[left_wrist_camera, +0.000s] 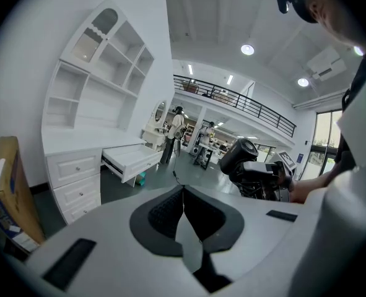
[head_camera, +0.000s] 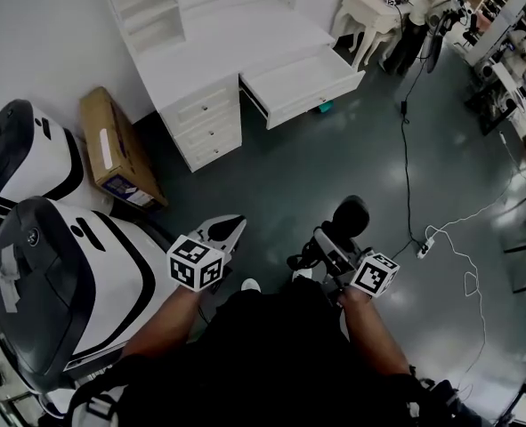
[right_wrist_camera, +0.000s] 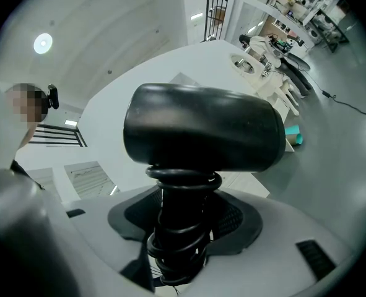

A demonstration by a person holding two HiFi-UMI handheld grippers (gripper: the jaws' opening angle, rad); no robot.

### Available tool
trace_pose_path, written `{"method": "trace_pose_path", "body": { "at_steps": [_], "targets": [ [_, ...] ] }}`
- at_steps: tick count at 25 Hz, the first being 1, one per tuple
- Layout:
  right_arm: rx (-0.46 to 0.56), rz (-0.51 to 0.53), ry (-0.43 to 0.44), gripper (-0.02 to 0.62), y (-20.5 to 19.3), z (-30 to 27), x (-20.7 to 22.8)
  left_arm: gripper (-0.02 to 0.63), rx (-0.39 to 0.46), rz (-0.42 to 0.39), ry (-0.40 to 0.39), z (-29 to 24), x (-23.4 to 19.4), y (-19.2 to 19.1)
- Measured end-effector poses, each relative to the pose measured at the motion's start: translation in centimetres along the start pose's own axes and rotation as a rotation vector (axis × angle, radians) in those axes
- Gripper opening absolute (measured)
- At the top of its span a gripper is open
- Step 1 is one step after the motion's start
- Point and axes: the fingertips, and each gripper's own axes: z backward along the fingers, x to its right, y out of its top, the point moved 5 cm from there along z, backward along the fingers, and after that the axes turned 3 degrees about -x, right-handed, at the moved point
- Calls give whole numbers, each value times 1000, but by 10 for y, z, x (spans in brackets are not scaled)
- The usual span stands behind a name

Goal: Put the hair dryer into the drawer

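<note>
Room: grey floor, white desk.
Drawer: open, 12 o'clock, well apart.
Hair dryer: handle clamped in right gripper.
Left gripper: jaws together, empty.
Progress: pickup done; carrying, placing remain.

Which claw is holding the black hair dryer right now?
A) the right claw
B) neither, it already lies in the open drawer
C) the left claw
A: the right claw is shut on the hair dryer, gripping its cord-wrapped handle, while the left claw is shut with nothing in it and the drawer stands open ahead.
</note>
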Motion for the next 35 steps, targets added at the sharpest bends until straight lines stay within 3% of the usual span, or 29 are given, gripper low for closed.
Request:
{"method": "trace_pose_path", "body": {
  "at_steps": [10, 21, 29, 35],
  "targets": [
    [-7, -8, 1, 239, 48, -27, 45, 11, -1, -1, 25, -47, -23, 29],
    [-41, -14, 78, 239, 158, -59, 123, 11, 0, -2, 109, -152, -28, 103],
    [-105, 36, 72, 239, 210, -54, 192, 11, -52, 19, 150, -229, -23, 119],
    [-118, -16, 64, 239, 227, -61, 221, 11, -84, 36, 162, -255, -26, 128]
  ]
}}
